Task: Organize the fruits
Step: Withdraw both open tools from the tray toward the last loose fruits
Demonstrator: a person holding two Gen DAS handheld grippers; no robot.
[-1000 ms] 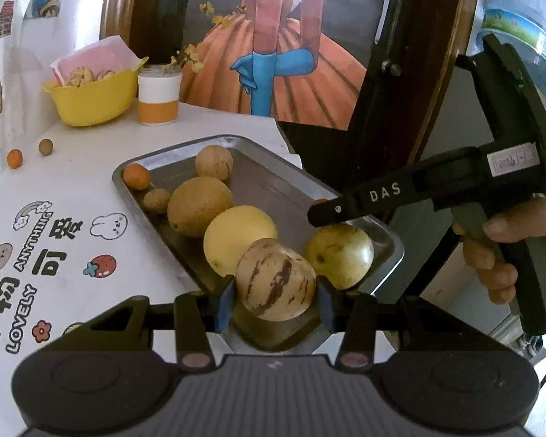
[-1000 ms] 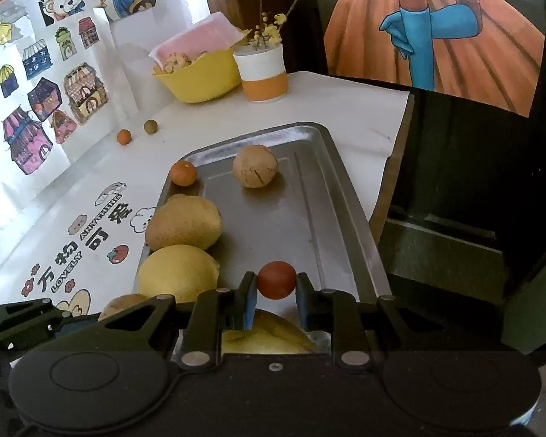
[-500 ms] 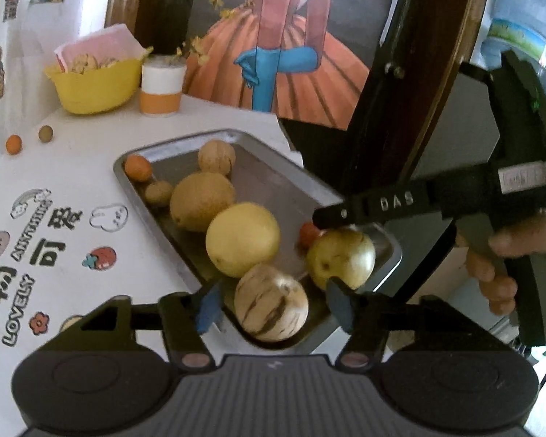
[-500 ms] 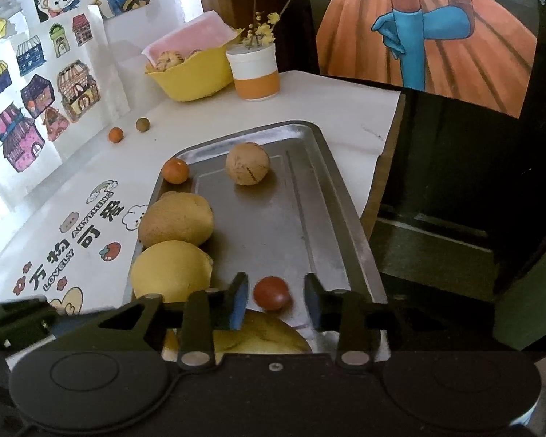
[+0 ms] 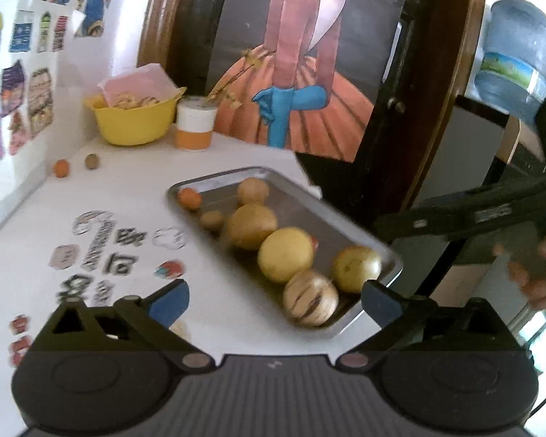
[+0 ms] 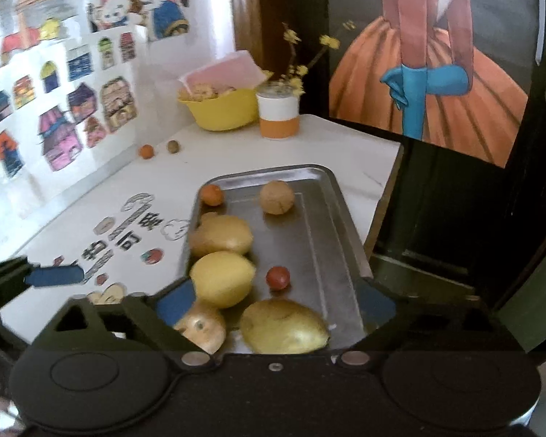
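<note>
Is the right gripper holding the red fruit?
No, the right gripper is open and the red fruit lies free on the tray.

Half hidden behind the lemon (image 5: 285, 255): small red fruit (image 5: 314, 243). Blurred: tabletop lettering (image 5: 102, 251). Cut off right: hand (image 5: 535, 273).

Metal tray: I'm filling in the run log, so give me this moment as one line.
left gripper: open, empty | right gripper: open, empty | striped fruit: in tray | small red fruit: in tray | two small fruits: on table

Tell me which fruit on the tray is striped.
The pale round fruit at the tray's near end, beside the left gripper; it alone has dark brown streaks, the others are plain.
</note>
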